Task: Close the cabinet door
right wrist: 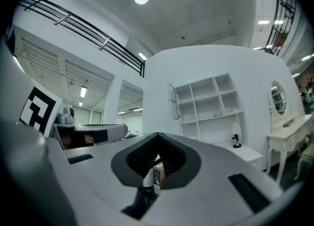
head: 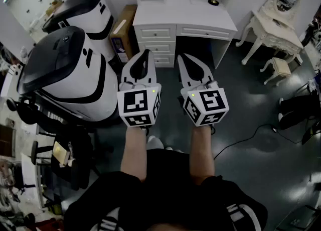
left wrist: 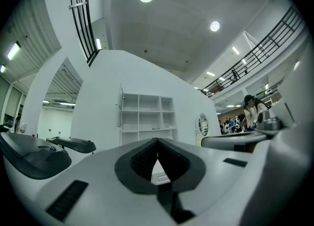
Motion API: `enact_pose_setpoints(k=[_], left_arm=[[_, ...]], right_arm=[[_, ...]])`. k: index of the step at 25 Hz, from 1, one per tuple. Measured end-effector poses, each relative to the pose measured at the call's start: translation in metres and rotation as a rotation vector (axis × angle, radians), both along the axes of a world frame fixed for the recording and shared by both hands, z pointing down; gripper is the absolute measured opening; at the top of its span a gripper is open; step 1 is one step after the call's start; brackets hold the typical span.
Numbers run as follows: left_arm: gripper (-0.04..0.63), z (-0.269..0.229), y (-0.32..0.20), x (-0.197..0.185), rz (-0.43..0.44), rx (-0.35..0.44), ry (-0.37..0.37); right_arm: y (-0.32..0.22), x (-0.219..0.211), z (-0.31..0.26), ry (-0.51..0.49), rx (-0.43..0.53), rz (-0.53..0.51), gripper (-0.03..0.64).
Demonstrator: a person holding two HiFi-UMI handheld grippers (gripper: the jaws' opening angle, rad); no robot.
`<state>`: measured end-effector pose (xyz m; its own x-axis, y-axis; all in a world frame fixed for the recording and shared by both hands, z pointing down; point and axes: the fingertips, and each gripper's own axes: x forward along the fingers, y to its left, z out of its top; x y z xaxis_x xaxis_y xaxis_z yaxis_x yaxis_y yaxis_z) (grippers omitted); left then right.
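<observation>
Far-wall cabinet (right wrist: 208,107), door (right wrist: 173,101) open

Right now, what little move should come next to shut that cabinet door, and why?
Probably walk forward, raising the left gripper toward the open cabinet door at the shelf unit's left edge. It and the right gripper, jaws together and empty, hang well short of the white desk.

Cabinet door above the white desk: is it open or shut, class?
Open: the door stands swung out at the shelf unit's left edge, leaving its compartments exposed.
</observation>
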<state>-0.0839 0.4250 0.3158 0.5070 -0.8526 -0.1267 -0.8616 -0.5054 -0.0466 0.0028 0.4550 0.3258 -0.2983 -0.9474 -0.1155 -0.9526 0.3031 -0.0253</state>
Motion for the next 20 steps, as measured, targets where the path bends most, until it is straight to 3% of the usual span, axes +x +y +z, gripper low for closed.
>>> enact_pose_setpoints(k=[4, 10, 20], left_arm=[[0.012, 0.004, -0.001, -0.003, -0.001, -0.009, 0.0], [0.012, 0.017, -0.005, -0.011, -0.032, -0.043, -0.016], [0.012, 0.047, -0.057, -0.028, -0.084, -0.114, -0.007]], right_arm=[[-0.003, -0.003, 0.005, 0.004, -0.011, -0.005, 0.011], [-0.015, 0.001, 0.018, -0.071, -0.039, -0.006, 0.011], [-0.068, -0.008, 0.054, -0.088, -0.118, -0.043, 0.011]])
